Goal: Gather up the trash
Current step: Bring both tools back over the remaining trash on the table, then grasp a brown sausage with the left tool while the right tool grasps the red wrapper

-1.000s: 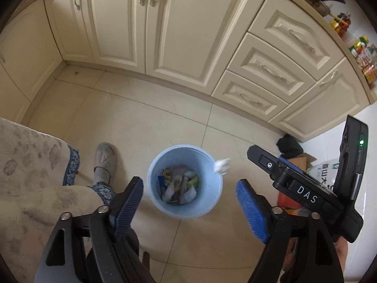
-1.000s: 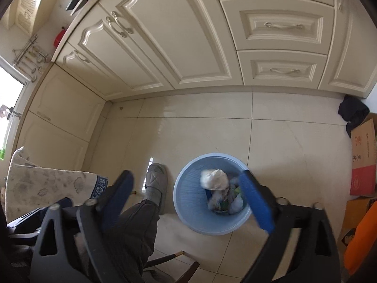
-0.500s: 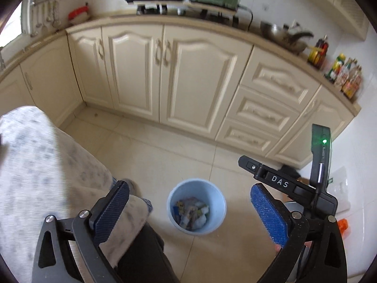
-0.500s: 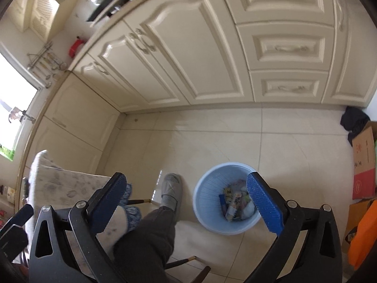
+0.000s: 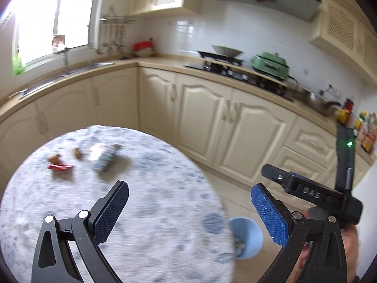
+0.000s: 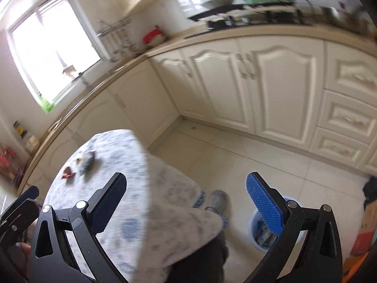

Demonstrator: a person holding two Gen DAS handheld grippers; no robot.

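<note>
The round table (image 5: 146, 212) is wearing a white cloth mottled with pale blue-grey floral blotches, and its hanging edge is showing a deeper blue border band (image 6: 199, 200). On it, a red wrapper (image 5: 60, 167) is lying beside two small brown bits (image 5: 76, 152) and a crumpled pack (image 5: 106, 156) in white and grey-green. The trash bin (image 5: 249, 233) on the floor is showing light blue, with mixed white and coloured scraps inside. The left gripper (image 5: 188, 212) and the right gripper (image 6: 186, 202) are showing black frames with bright blue textured pads (image 5: 268, 214). The cabinets (image 5: 247, 132) are glowing cream, the floor tiles (image 6: 247, 160) pale beige, and a slipper (image 6: 218, 202) is showing grey.
</note>
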